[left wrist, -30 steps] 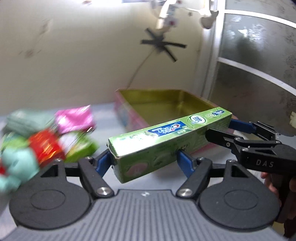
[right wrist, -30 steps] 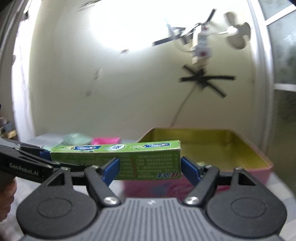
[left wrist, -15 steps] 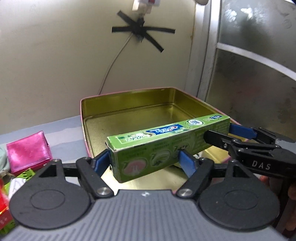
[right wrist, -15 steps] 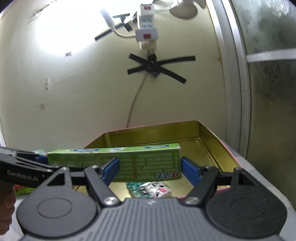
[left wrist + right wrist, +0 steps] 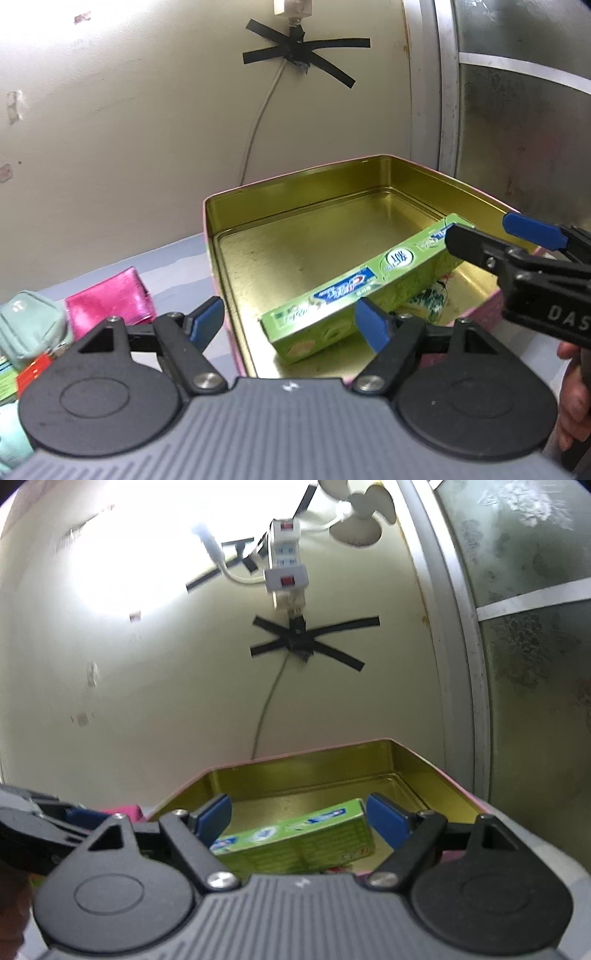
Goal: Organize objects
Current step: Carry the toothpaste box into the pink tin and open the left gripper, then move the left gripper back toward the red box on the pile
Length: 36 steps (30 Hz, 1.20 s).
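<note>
The left tool (image 5: pixel 291 325) stands wide, gripping nothing; the right tool (image 5: pixel 299 818) is opening around the green cardboard toothpaste box (image 5: pixel 354 291), now inside the gold-lined pink metal tin (image 5: pixel 295 195). On the table (image 5: pixel 177 258), a shiny pink pouch (image 5: pixel 107 306) and mint pouch (image 5: pixel 29 332) still await sorting.

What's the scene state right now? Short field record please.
container: open tin, pink outside, gold inside, on the table
target item: green toothpaste box, lying tilted inside the tin
left hand-held gripper: open, pads clear of the box
right hand-held gripper: jaws opening, box between the pads but not pressed
under the box: a small printed packet, mostly hidden
outside the tin, to its left: pink pouch, mint green pouch
</note>
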Each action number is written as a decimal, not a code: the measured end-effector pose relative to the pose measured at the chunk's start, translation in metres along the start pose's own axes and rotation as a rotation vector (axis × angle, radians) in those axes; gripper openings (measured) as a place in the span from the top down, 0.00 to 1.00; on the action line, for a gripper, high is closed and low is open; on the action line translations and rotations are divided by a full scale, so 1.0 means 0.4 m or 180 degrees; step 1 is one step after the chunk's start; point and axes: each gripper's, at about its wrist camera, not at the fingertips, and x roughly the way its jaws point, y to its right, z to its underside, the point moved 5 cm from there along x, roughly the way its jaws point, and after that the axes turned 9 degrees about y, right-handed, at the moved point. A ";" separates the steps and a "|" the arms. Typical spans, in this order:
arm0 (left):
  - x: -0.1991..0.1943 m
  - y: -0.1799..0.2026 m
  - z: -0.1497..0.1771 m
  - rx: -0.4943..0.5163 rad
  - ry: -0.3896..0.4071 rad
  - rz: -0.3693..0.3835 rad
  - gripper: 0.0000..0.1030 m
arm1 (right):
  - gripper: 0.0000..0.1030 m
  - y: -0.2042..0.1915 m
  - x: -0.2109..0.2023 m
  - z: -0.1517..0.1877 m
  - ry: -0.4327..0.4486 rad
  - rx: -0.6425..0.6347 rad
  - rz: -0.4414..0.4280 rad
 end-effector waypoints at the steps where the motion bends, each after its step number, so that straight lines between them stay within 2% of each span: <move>1: -0.006 -0.001 0.000 0.0016 0.0006 -0.0017 0.23 | 0.17 -0.007 -0.014 0.001 0.0036 0.0035 -0.0010; 5: -0.052 -0.017 0.010 0.0033 0.0032 -0.0060 0.23 | 0.13 -0.040 -0.080 0.004 0.0214 0.0149 -0.0003; 8: -0.086 -0.040 0.026 -0.0032 0.0032 -0.0072 0.23 | 0.11 -0.067 -0.124 0.024 0.0199 0.0236 -0.0027; 18: -0.158 -0.144 0.132 -0.0197 -0.0128 -0.0245 0.22 | 0.16 -0.186 -0.157 0.127 -0.0418 0.0117 -0.0369; 26: -0.175 -0.257 0.211 -0.0330 -0.0276 -0.0552 0.22 | 0.14 -0.314 -0.156 0.160 -0.0668 -0.0186 -0.0617; 30: -0.179 -0.305 0.248 -0.0373 -0.0327 -0.0634 0.22 | 0.14 -0.363 -0.151 0.171 -0.0767 -0.0307 -0.0686; 36: -0.193 -0.382 0.307 -0.0544 -0.0432 -0.0768 0.22 | 0.19 -0.442 -0.127 0.196 -0.0973 -0.0438 -0.0844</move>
